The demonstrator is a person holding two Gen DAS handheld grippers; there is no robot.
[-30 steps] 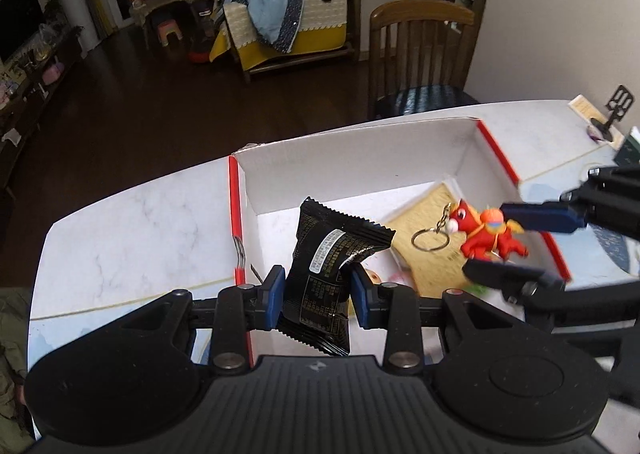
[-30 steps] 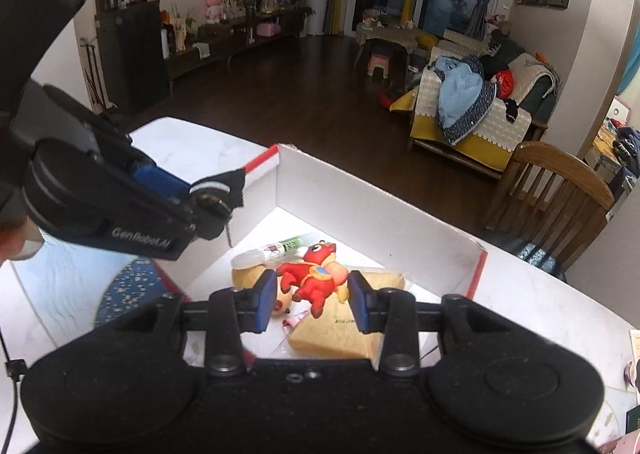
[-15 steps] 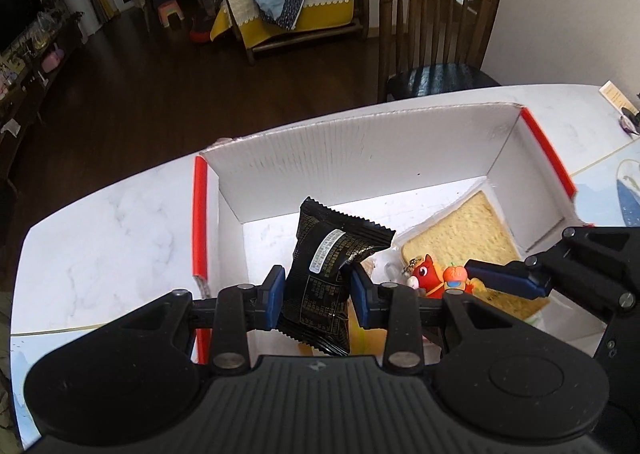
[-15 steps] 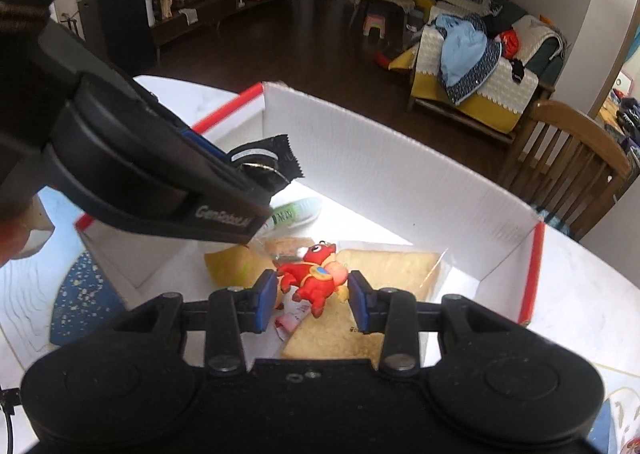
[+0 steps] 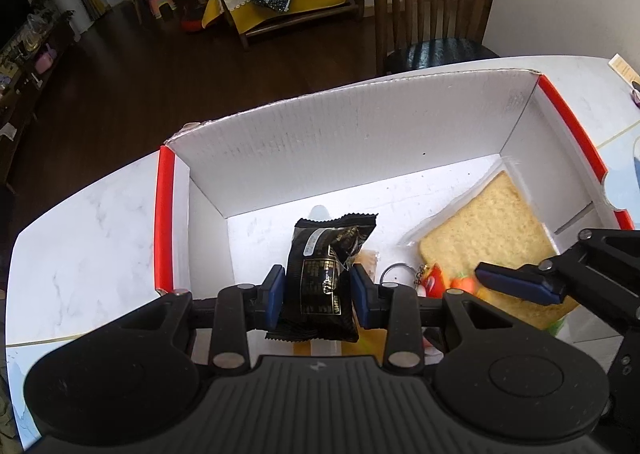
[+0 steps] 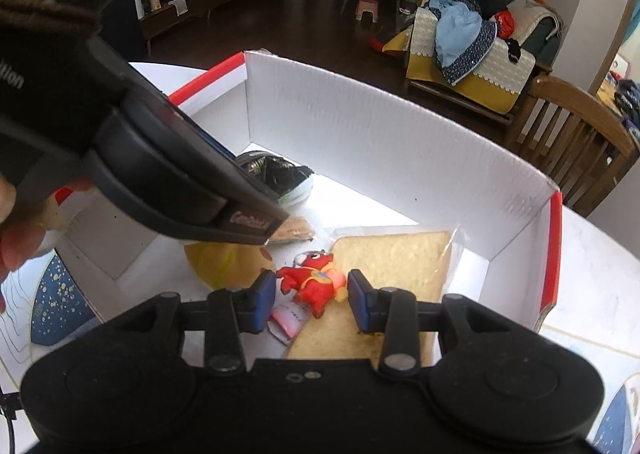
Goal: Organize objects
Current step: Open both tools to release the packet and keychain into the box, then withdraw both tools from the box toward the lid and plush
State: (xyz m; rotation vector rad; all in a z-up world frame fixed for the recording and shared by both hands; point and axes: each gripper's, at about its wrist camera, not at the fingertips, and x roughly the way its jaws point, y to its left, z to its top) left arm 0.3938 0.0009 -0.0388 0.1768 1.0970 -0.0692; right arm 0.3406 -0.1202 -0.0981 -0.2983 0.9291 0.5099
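Observation:
My left gripper (image 5: 318, 296) is shut on a black snack packet (image 5: 324, 274) and holds it inside the white cardboard box with red edges (image 5: 360, 142). The packet also shows in the right wrist view (image 6: 280, 172). My right gripper (image 6: 311, 296) is open wider than before; the red toy keychain (image 6: 314, 284) lies between its fingers on the wrapped bread slice (image 6: 396, 258). In the left wrist view the keychain (image 5: 434, 280) lies by the bread (image 5: 488, 238), under the right gripper's fingers (image 5: 516, 282).
The box also holds a yellow round item (image 6: 224, 264), a brown wrapped snack (image 6: 294, 230), a pink item (image 6: 288, 318) and a white tube (image 5: 320, 212). The box stands on a white marble table (image 5: 80, 238). A wooden chair (image 5: 432, 6) stands behind the table.
Both grippers have moved down into the box. My right gripper's jaws have spread and the red keychain now lies on the bread. The left still holds the black packet.

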